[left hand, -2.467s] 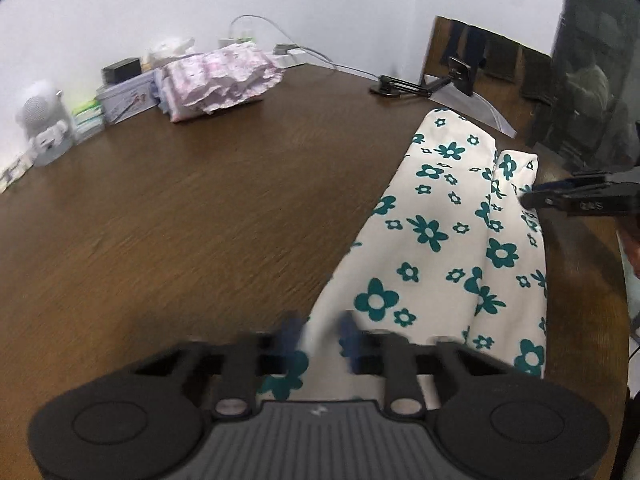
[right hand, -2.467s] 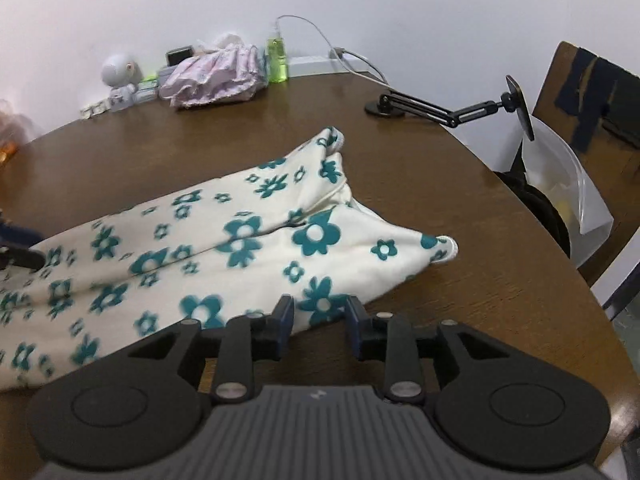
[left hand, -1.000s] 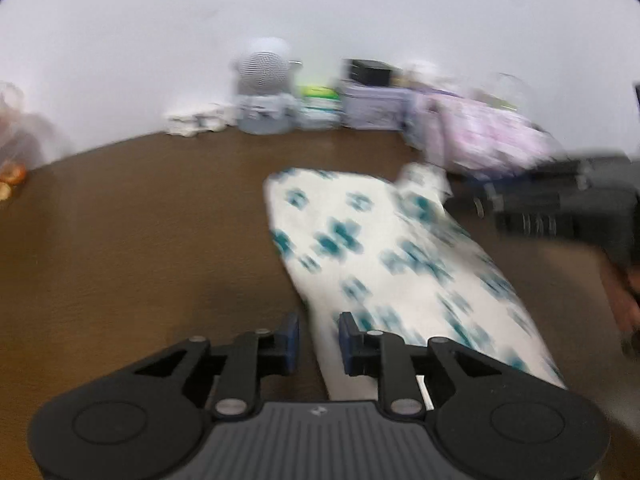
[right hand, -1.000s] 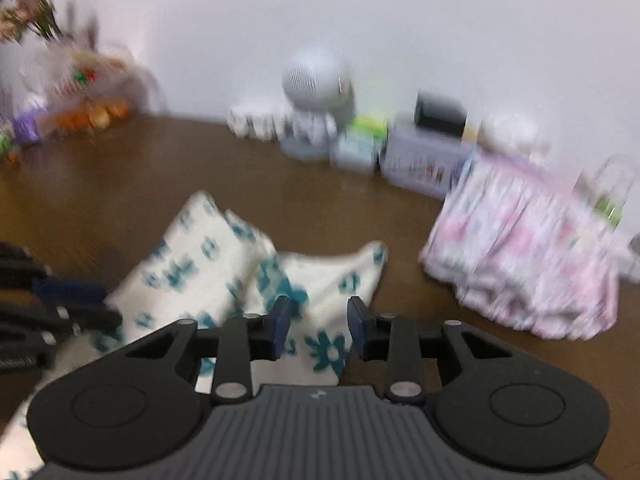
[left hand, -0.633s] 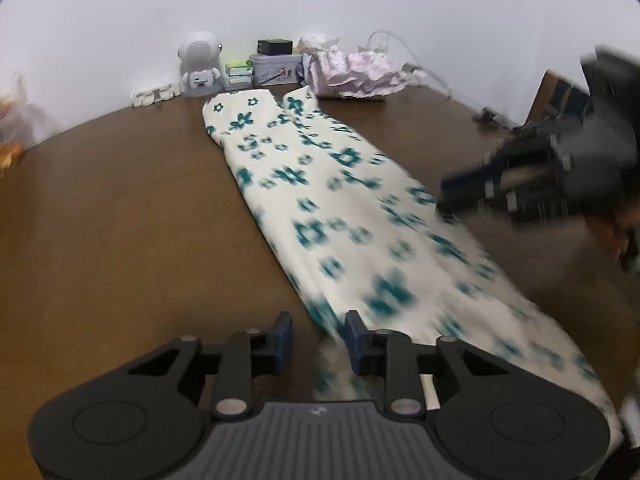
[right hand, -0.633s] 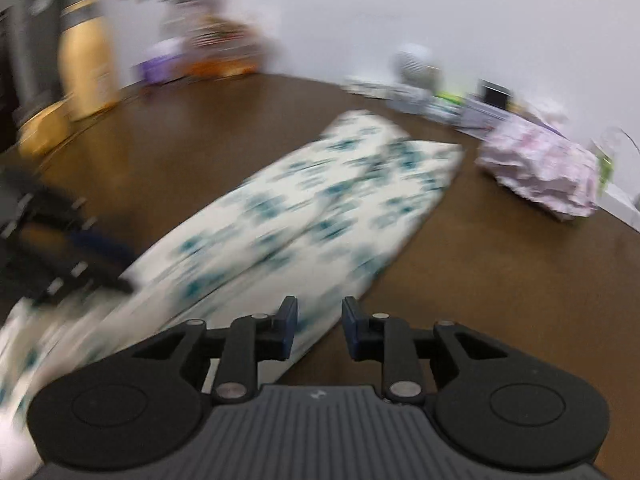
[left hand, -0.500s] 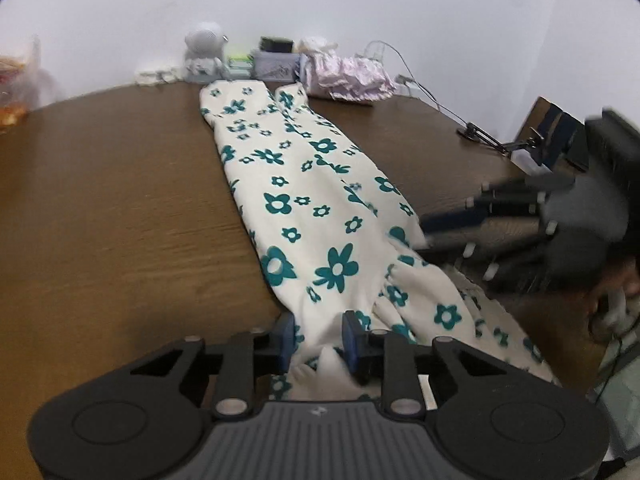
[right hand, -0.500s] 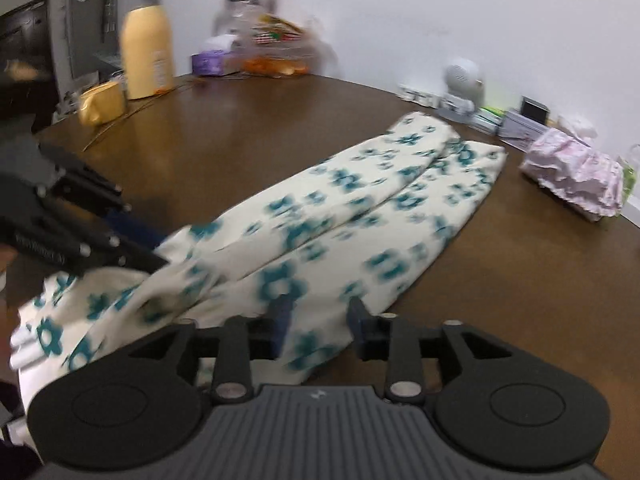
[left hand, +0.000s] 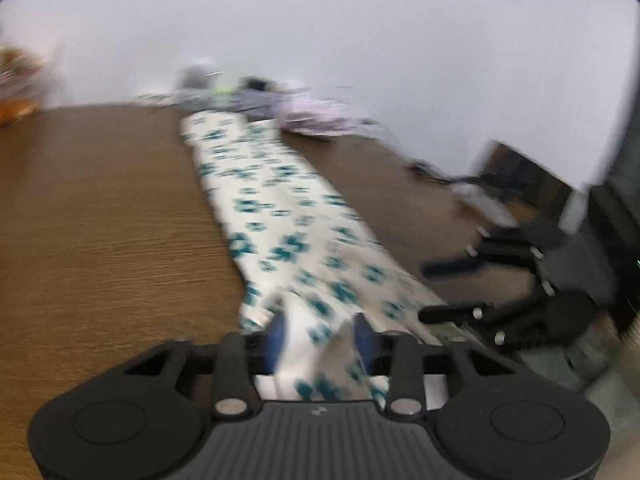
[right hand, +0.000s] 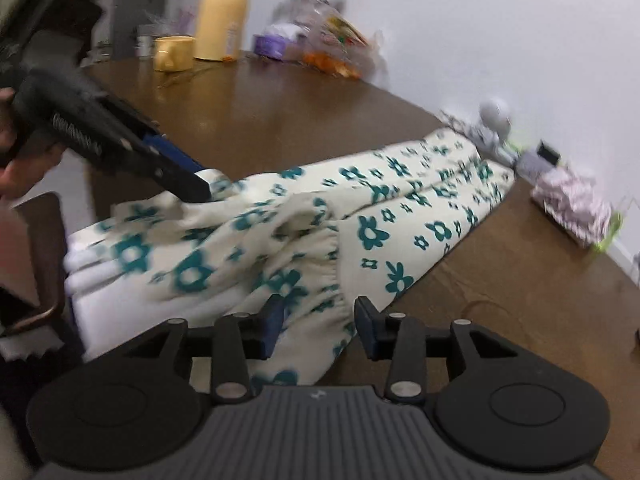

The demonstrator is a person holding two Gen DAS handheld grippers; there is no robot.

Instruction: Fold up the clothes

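Nearest in the right wrist view: right gripper (right hand: 316,326), jaws spread, gathered waistband cloth lying between them but not pinched. Just beyond, floral trousers (right hand: 400,216), cream with teal flowers, waist end bunched and hanging off the near edge of the brown table (right hand: 288,96), legs laid side by side and running away toward the wall. To the left, left gripper (right hand: 188,184), tips set against a raised fold of the waist; from its own blurred camera, fabric between fairly wide-set jaws (left hand: 318,338), so whether truly clamped: cannot tell. Farther off, a crumpled pink garment (right hand: 572,204) near the wall, a small white round-headed gadget (right hand: 494,122), a yellow cup (right hand: 174,53) and a tall yellow bottle (right hand: 222,8).

Step in hand, by judgement: seizing the waistband at both corners, ready for a lengthwise fold. Next move likely calls for closing the right jaws on the elastic edge, then lifting both corners evenly and carrying them toward the cuffs. Risk: uneven pinch, cloth sliding off the table edge.
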